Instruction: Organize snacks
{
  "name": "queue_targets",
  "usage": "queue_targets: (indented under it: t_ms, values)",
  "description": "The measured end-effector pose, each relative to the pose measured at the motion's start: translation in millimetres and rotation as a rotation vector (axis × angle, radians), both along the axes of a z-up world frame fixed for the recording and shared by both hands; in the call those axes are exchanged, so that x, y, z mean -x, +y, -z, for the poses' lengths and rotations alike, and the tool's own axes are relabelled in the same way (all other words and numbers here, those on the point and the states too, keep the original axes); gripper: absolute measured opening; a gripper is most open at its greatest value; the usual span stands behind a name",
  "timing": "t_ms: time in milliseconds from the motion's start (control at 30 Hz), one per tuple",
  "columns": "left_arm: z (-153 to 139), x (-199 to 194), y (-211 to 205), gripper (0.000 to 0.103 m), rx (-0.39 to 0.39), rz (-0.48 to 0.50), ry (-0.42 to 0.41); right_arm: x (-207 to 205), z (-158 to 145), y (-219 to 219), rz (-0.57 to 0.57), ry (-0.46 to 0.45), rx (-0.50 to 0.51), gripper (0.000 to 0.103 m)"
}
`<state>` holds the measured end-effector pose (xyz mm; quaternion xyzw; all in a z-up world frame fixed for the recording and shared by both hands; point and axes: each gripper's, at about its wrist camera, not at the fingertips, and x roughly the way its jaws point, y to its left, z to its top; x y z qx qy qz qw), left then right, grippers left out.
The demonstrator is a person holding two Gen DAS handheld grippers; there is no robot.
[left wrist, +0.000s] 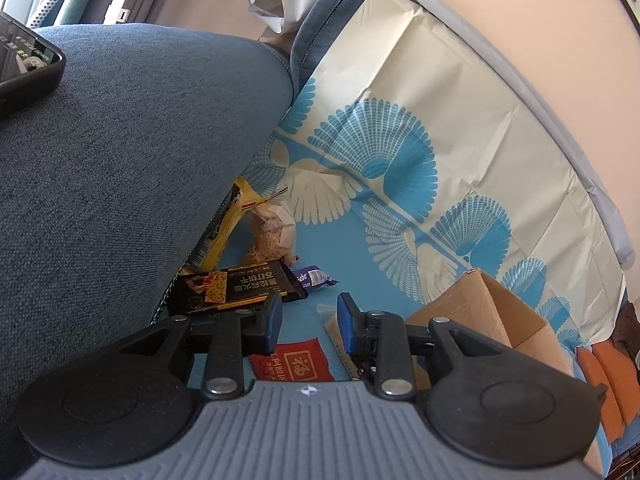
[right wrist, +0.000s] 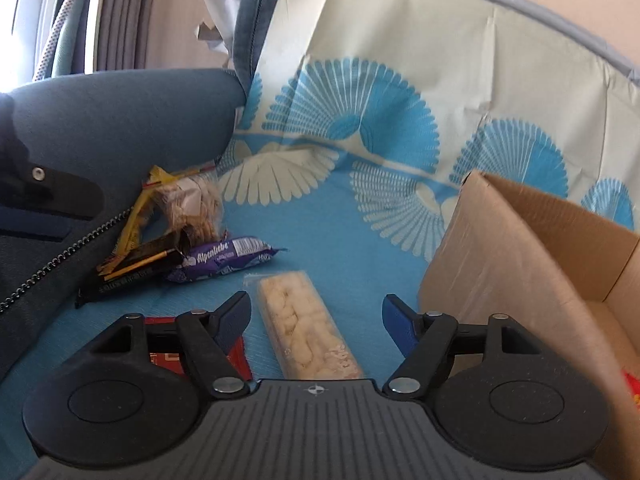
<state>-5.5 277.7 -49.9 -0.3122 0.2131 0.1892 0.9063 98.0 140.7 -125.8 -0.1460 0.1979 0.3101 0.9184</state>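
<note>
A blue cloth (right wrist: pixel 340 248) with pale fan prints covers the sofa seat ahead of my tongs, and a woven teal cushion (left wrist: pixel 120 152) bulges to their left. My right tongs (right wrist: pixel 316 316) stand wide, empty, astride a long clear pack of pale biscuits (right wrist: pixel 304 328). A cardboard box (right wrist: pixel 532 264) sits right of them. My left tongs (left wrist: pixel 308 320) gape narrowly, gripping nothing, above a red packet (left wrist: pixel 296 362), perhaps tea. The black cracker box (left wrist: pixel 236 286) lies just ahead-left.

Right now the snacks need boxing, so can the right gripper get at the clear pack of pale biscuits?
Probably yes. The right gripper is open, the clear biscuit pack lies flat between its fingers, and nothing covers it.
</note>
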Motion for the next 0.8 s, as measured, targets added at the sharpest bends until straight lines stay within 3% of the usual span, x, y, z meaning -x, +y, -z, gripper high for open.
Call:
queue_targets:
  t_ms: [167, 333, 433, 533, 600, 800]
  values:
    - [1, -2, -2, 0.034, -0.011, 0.005, 0.007, -13, 10, 6, 0.012, 0.071, 0.01, 0.076]
    - [0, -3, -4, 0.037, -0.025, 0.014, 0.009, -30, 18, 1, 0.064, 0.202, -0.011, 0.077]
    - [1, -4, -3, 0.046, -0.019, 0.003, 0.019, -34, 23, -2, 0.07, 0.261, -0.031, 0.075]
    - [5, -8, -1, 0.054, -0.022, -0.008, 0.058, -31, 23, -4, 0.067, 0.258, -0.038, 0.061]
    - [9, -15, -1, 0.056, -0.035, -0.003, 0.096, -31, 22, -7, 0.059, 0.26, -0.048, 0.045]
    - [30, -47, -7, 0.064, -0.085, 0.017, 0.224, -22, 18, -12, 0.057, 0.254, -0.043, 0.039]
